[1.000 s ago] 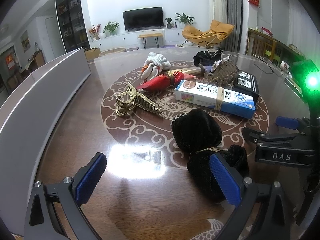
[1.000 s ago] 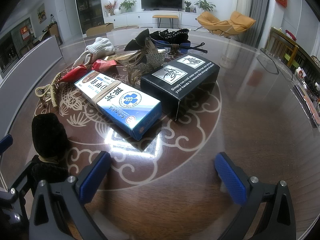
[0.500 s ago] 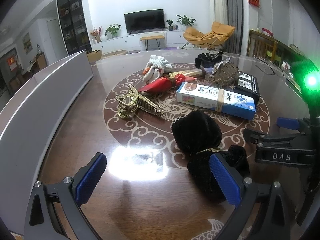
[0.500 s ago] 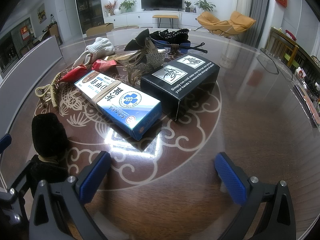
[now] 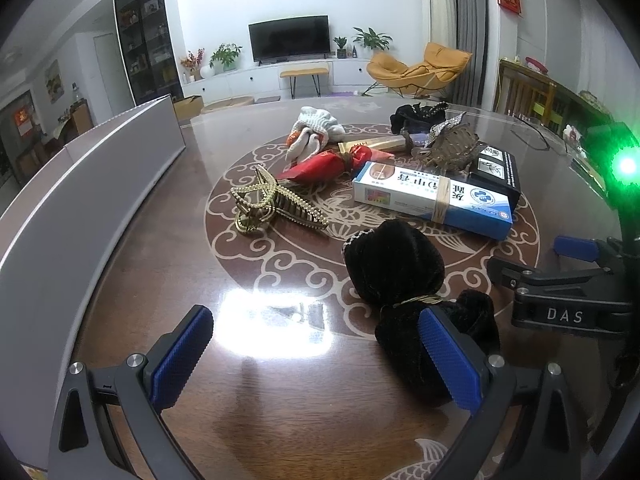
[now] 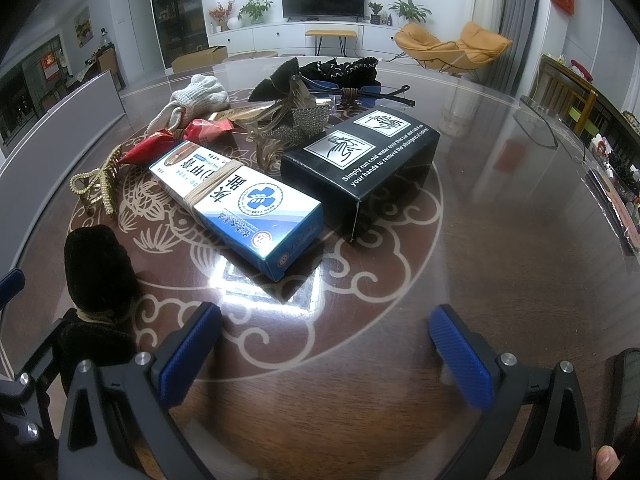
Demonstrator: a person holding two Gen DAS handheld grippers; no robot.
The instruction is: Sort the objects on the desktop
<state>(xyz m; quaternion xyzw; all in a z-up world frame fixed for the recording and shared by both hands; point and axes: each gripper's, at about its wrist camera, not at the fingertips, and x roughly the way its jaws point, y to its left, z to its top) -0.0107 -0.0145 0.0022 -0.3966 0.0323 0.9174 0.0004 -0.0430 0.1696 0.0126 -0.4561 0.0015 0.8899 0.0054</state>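
Observation:
Objects lie clustered on the round wooden table. A black velvet pouch tied with a gold cord lies just ahead of my left gripper, whose right finger overlaps it; the pouch also shows at the left of the right wrist view. A gold hair claw, a red wrapper, a white glove, a blue-white box and a black box lie beyond. My right gripper is open and empty, short of the blue-white box. Both grippers are open.
A brown rhinestone hair clip, black fabric pieces and glasses lie at the far side of the cluster. A grey panel runs along the table's left edge. The right gripper's body shows at the left view's right.
The left wrist view has pulled back and risen slightly, so the objects look a bit farther off. The right gripper has not moved. Both stay open.

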